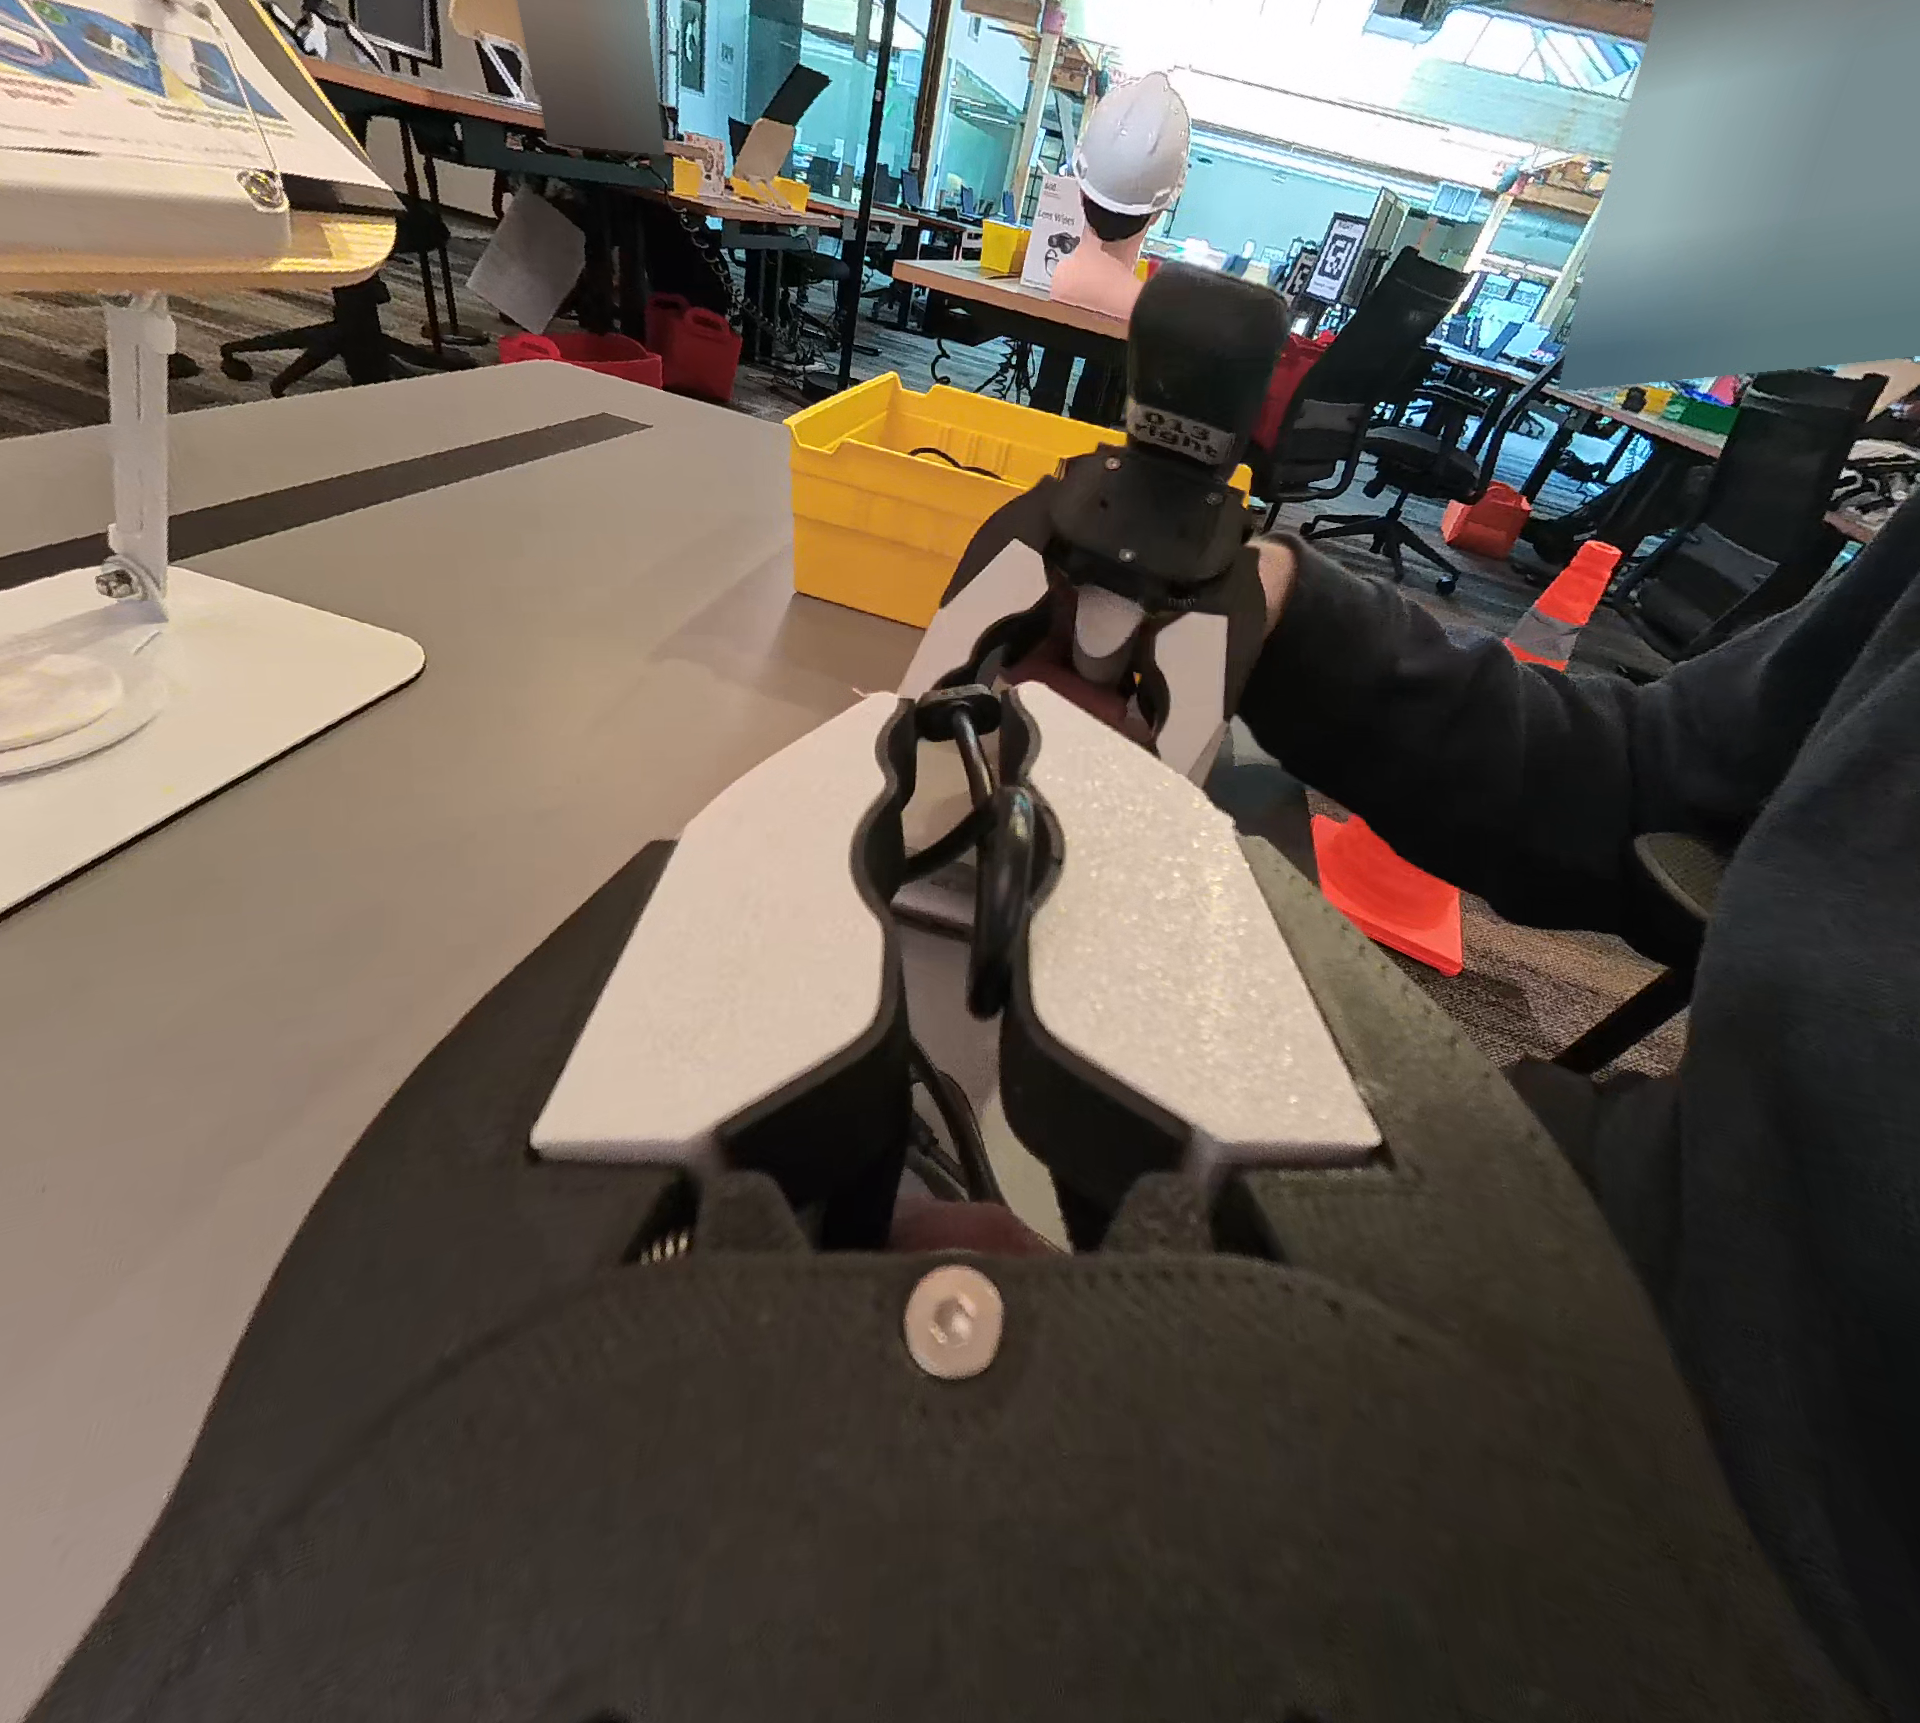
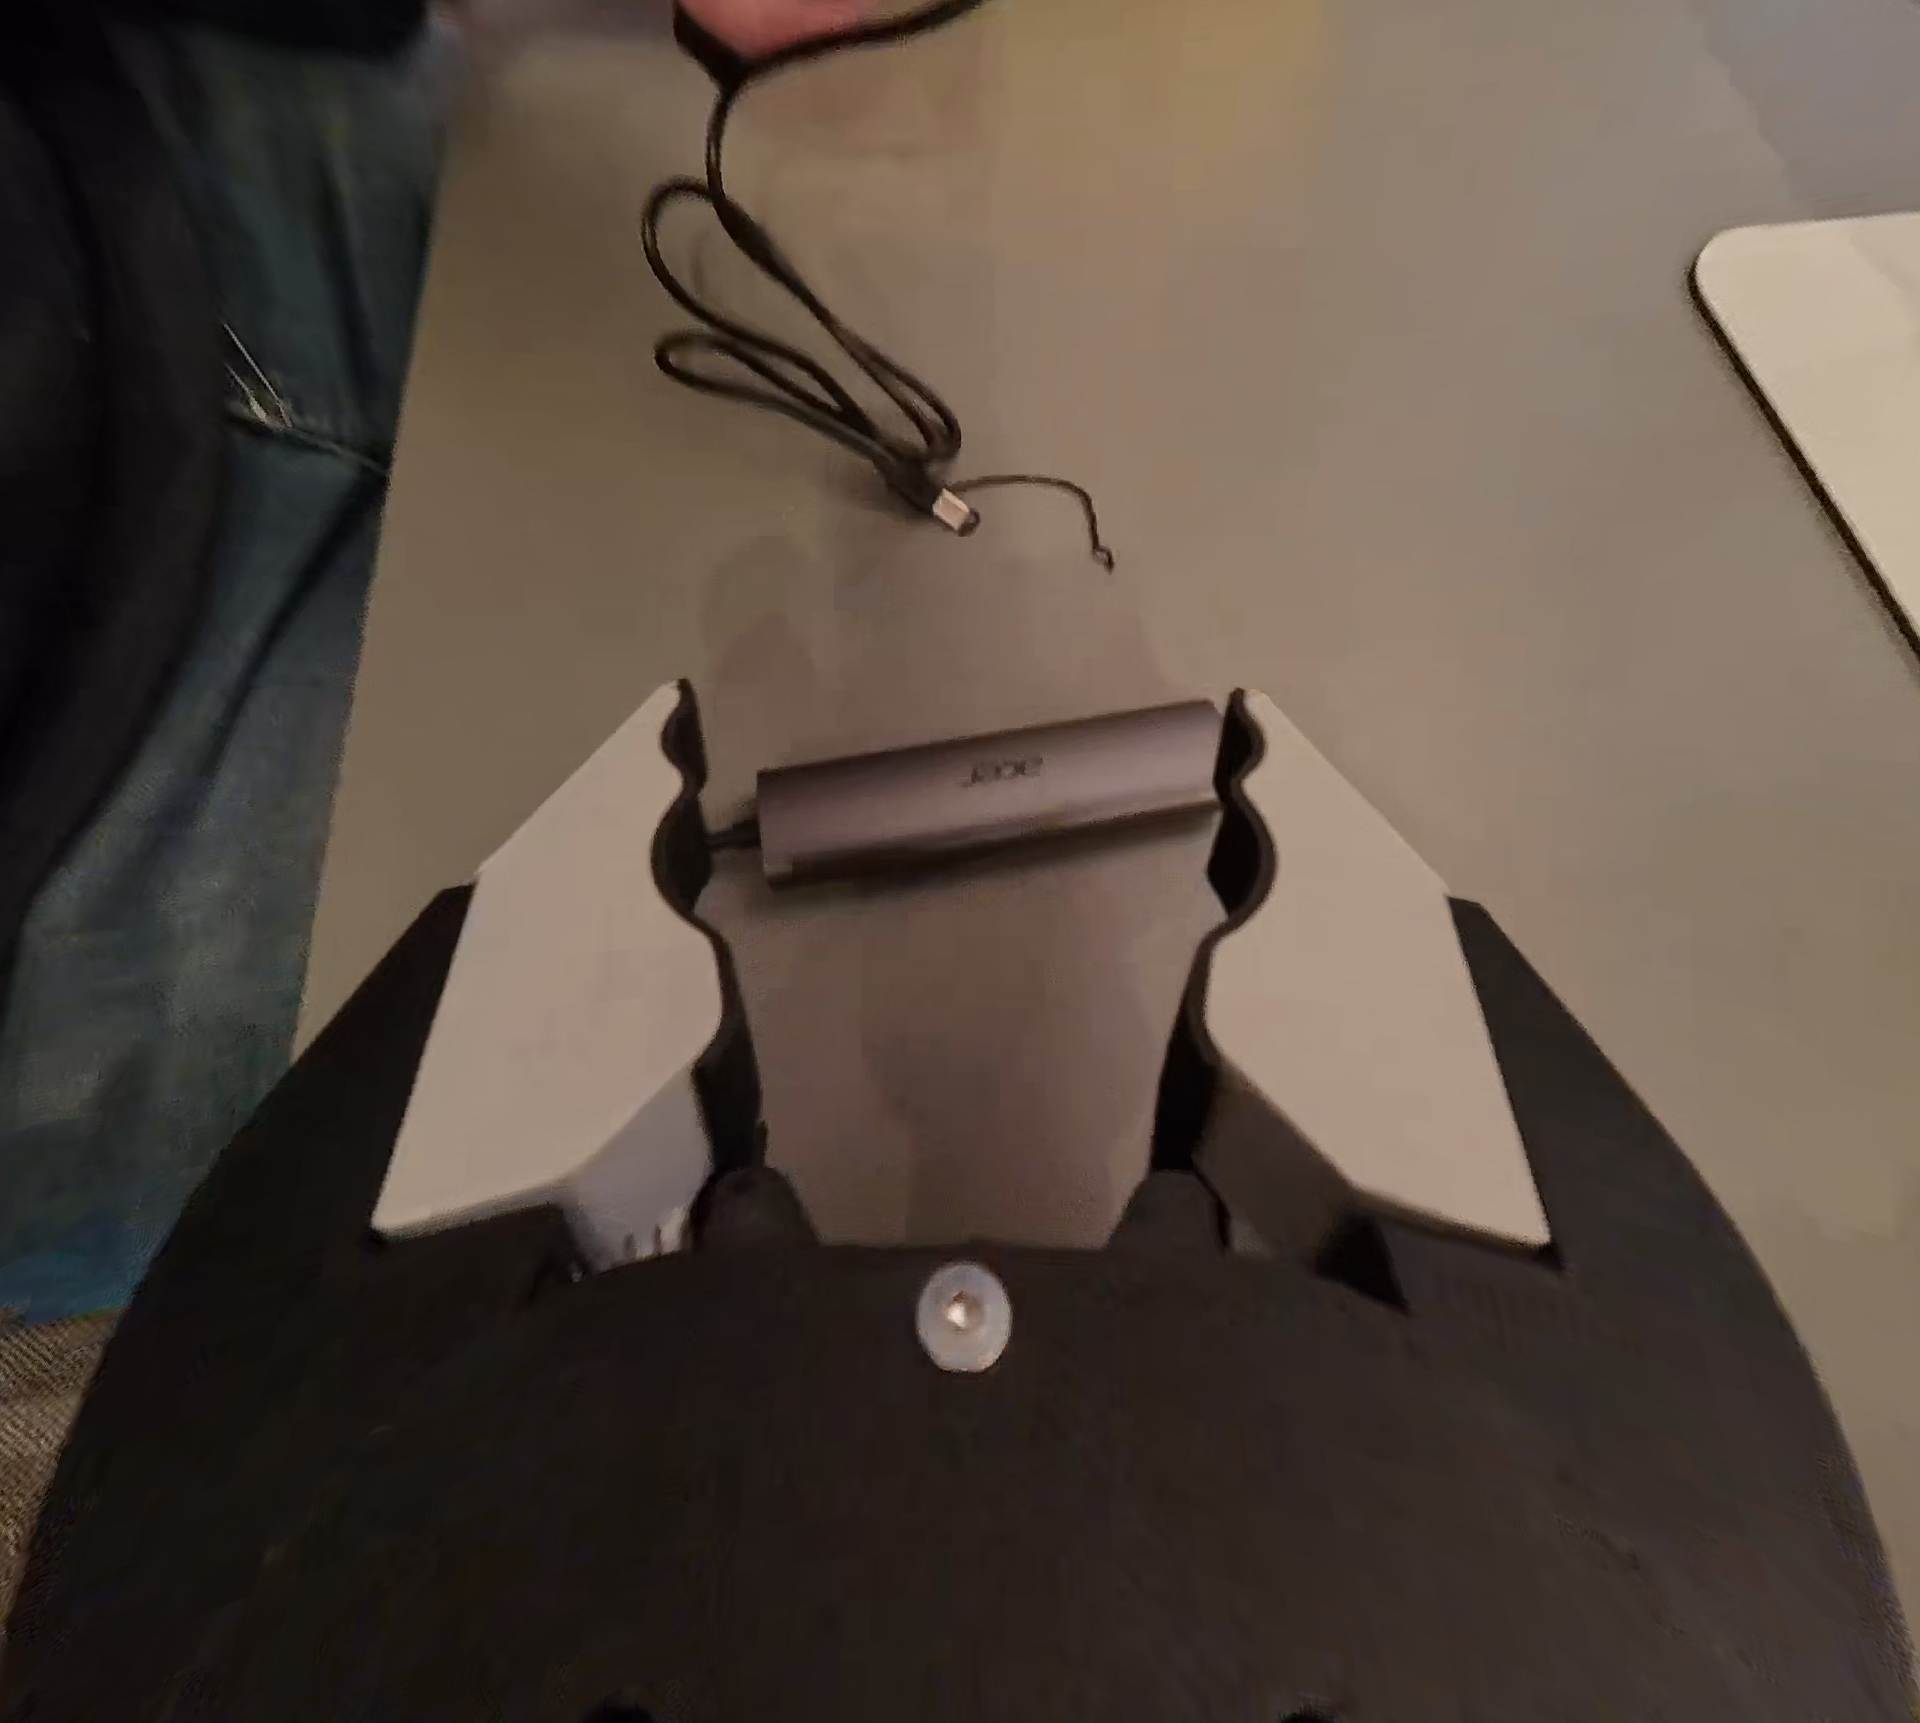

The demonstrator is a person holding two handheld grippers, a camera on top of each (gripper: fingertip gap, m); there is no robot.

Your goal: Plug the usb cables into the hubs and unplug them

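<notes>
USB cable (image 1: 987, 826) first, in the left wrist view: the left gripper (image 1: 961, 717) has its two white fingers (image 1: 748, 956) drawn nearly together on the black cord, pinching it close to the tips, with a loop of cord bulging up between the fingers and trailing back toward the palm. Whether the plug itself sits at the tips I cannot tell. Just ahead of those tips stands the right gripper (image 1: 1081, 665), held from the far side by a dark-sleeved hand (image 1: 1273, 567), and behind it a yellow bin (image 1: 883, 520) rests at the table (image 1: 499, 738) edge. In the right wrist view, the right gripper (image 2: 961, 723) is spread wide and holds nothing. The grey hub (image 2: 987, 790) lies on the table squarely between its fingertips, long axis crosswise to the fingers, its right end touching or nearly touching the right finger and its short lead leaving toward the left finger. Farther ahead of the tips the cable (image 2: 810, 364) hangs from above and coils on the table, its free plug (image 2: 951, 515) pointing back toward the hub, well short of it. The right gripper is clearly nearer the hub, so closing on it looks like the coming move.
</notes>
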